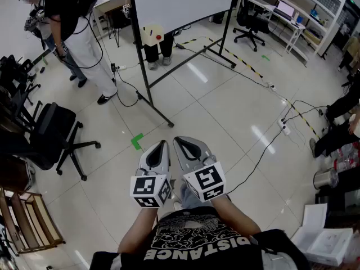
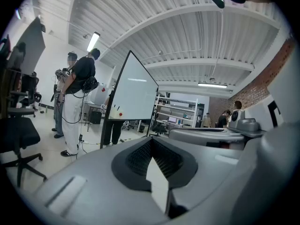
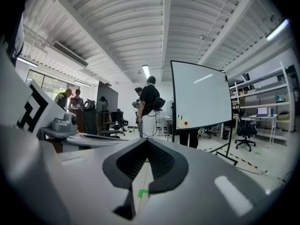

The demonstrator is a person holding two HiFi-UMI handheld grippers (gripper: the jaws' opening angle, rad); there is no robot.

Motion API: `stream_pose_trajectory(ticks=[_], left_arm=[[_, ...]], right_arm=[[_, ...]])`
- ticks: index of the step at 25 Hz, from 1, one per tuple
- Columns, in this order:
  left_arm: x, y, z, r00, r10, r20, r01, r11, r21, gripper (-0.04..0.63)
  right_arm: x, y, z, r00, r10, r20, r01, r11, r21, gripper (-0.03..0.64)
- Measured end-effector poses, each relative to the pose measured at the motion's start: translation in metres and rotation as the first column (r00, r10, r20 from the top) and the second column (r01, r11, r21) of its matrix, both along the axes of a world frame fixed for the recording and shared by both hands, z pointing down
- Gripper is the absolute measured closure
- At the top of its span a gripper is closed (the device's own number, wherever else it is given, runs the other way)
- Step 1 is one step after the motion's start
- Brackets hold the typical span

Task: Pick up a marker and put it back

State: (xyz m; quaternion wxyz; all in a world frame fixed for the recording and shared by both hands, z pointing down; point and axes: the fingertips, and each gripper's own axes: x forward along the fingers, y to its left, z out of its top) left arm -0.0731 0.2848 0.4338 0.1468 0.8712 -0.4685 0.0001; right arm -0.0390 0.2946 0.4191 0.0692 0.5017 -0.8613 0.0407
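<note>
Left claw [image 1: 162, 145] and right claw [image 1: 178, 141] of mine, grey jaws pressed together on nothing, hover side by side over glossy white floor tiles [image 1: 225, 111].

Two grippers: left gripper [image 1: 163, 145] and right gripper [image 1: 179, 142], one marker cube on each. One whiteboard [image 1: 180, 1] on a stand. Two black office chairs clearly seen: near chair [image 1: 53, 131] at left, far chair [image 1: 250, 21] at top right; more dark seats at the left edge, count unclear. Four other people: standing person [image 1: 79, 32], second person [image 1: 39, 21] behind them, legs behind the board [image 1: 157, 49], seated legs [image 1: 337, 108] at the right edge. One green tape mark [image 1: 136, 141] just ahead of the grippers. One power strip [image 1: 284, 126]. One laptop [image 1: 284, 9]. One metal pot [image 1: 325, 178].
</note>
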Motion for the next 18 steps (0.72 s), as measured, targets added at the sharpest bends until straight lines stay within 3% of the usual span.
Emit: stream_pose_trajectory(ticks=[18], left_arm=[[0.022,-0.124,-0.003,0.999,-0.027,0.033,0.027,1.0,0.005,0.589]], right_arm=[[0.024,-0.128,-0.005,0.999,-0.022,0.024,0.022,1.0,0.015,0.617]])
